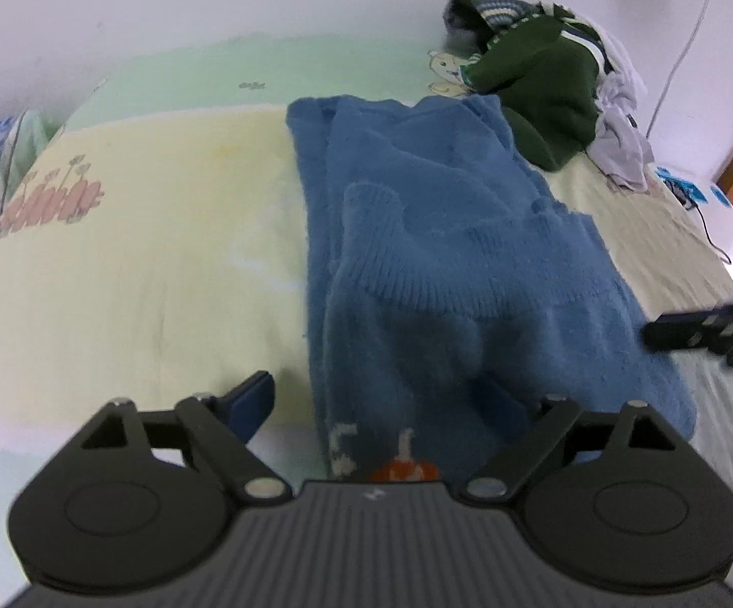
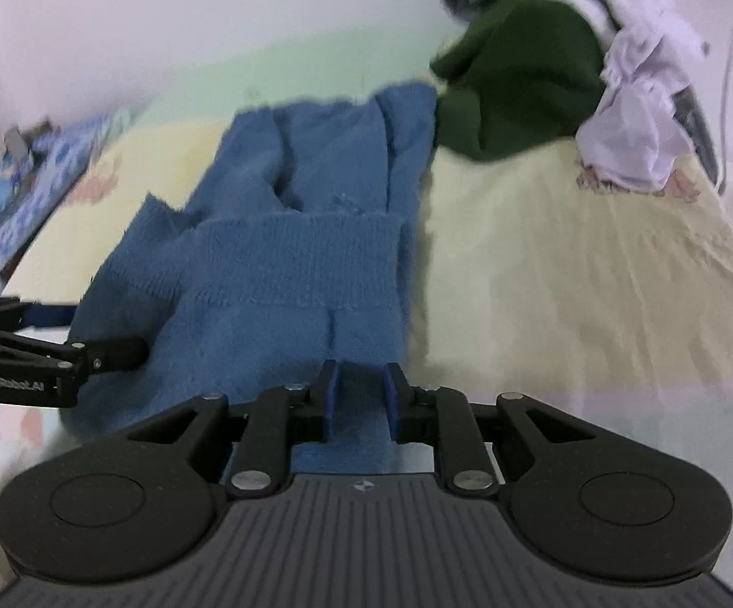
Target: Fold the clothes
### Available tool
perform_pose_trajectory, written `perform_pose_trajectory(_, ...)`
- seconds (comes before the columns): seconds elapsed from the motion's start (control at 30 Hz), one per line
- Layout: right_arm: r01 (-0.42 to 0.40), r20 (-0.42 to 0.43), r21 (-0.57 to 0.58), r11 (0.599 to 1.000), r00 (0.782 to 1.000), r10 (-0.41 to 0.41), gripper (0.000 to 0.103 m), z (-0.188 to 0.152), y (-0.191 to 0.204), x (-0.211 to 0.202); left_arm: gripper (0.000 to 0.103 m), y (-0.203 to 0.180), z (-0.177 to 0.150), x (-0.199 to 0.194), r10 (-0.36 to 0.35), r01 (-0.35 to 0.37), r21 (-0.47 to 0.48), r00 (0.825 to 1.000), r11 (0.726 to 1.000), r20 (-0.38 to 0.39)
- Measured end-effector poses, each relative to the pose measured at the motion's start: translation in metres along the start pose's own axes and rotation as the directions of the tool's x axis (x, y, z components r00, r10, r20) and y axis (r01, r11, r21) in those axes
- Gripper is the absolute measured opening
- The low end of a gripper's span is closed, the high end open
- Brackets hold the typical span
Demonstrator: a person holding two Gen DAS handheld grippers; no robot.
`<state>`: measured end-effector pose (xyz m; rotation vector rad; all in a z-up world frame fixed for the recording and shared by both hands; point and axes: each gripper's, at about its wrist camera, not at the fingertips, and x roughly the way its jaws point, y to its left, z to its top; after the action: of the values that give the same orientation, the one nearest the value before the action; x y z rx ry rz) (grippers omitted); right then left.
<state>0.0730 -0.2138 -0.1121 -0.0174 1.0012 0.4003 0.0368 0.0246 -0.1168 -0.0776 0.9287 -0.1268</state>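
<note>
A blue knit sweater point(image 1: 442, 263) lies lengthwise on the pale yellow bed sheet point(image 1: 138, 263), its sleeves folded in over its body. My left gripper point(image 1: 379, 387) hovers wide open over the sweater's near end, its left finger over the sheet and its right finger over the knit, pressing on nothing. My right gripper point(image 2: 361, 372) has its blue pads close together, with the sweater's point(image 2: 290, 263) near edge pinched between them. Each gripper shows in the other's view: the right gripper point(image 1: 696, 337) at the sweater's right side, the left gripper point(image 2: 108, 352) at its left.
A pile of clothes sits at the bed's far right: a dark green sweater point(image 1: 534, 91) and a white garment point(image 1: 620, 147). A blue patterned cushion point(image 2: 16, 192) lies at the left edge. A thin cable point(image 1: 706, 223) runs down the right side. A white wall stands behind the bed.
</note>
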Motion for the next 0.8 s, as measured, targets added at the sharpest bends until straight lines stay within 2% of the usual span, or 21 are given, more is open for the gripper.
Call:
perform_pose_trajectory(0.07, -0.015, -0.091, -0.098, 0.995, 0.996, 0.006, 0.018, 0.024, -0.005, -0.010, 0.091, -0.002, 0.004, -0.001, 0.008, -0.008, 0.032, 1.000, 0.999, -0.006)
perform_pose_trajectory(0.13, -0.039, -0.189, -0.160, 0.986, 0.982, 0.008, 0.020, 0.040, -0.013, -0.017, 0.090, -0.003, 0.008, -0.004, 0.023, -0.022, 0.069, 1.000, 0.997, -0.009)
perform_pose_trajectory(0.23, -0.084, -0.341, -0.204, 0.975, 0.940, 0.010, 0.020, 0.052, -0.027, -0.023, 0.090, -0.005, 0.015, -0.010, 0.066, -0.066, 0.110, 0.998, 0.992, -0.003)
perform_pose_trajectory(0.27, -0.088, -0.368, -0.223, 0.971, 0.930, 0.000, 0.020, 0.047, -0.030, -0.022, 0.090, -0.004, 0.015, -0.013, 0.085, -0.084, 0.126, 0.996, 0.988, -0.001)
perform_pose_trajectory(0.33, -0.076, -0.355, -0.220, 0.972, 0.935, -0.007, 0.022, 0.034, -0.034, -0.019, 0.095, -0.004, 0.015, -0.020, 0.120, -0.119, 0.159, 0.993, 0.980, 0.005)
perform_pose_trajectory(0.43, -0.161, -0.301, -0.078, 0.984, 0.944, 0.131, 0.023, 0.010, -0.039, -0.013, 0.099, 0.000, 0.011, -0.030, 0.153, -0.151, 0.190, 0.988, 0.970, 0.005)
perform_pose_trajectory(0.5, -0.215, -0.232, 0.021, 0.976, 0.949, 0.214, 0.026, -0.009, -0.039, -0.009, 0.099, 0.005, 0.004, -0.032, 0.137, -0.131, 0.172, 0.990, 0.976, -0.024)
perform_pose_trajectory(0.63, -0.237, -0.142, 0.138, 0.962, 0.956, 0.256, 0.026, -0.027, -0.045, -0.002, 0.092, 0.015, -0.008, -0.023, 0.057, -0.050, 0.073, 0.994, 0.996, -0.090)
perform_pose_trajectory(0.7, -0.266, -0.115, 0.208, 0.941, 0.949, 0.294, 0.021, -0.033, -0.054, 0.000, 0.091, 0.017, -0.012, -0.016, 0.039, -0.036, 0.030, 0.994, 0.999, -0.105)
perform_pose_trajectory(0.77, -0.283, -0.100, 0.273, 0.919, 0.942, 0.320, 0.021, -0.039, -0.062, 0.002, 0.089, 0.016, -0.015, -0.015, 0.029, -0.028, 0.009, 0.994, 1.000, -0.104)
perform_pose_trajectory(0.8, -0.295, -0.086, 0.286, 0.912, 0.940, 0.331, 0.022, -0.041, -0.064, 0.001, 0.088, 0.019, -0.015, -0.015, -0.002, 0.000, -0.013, 0.994, 1.000, -0.111)
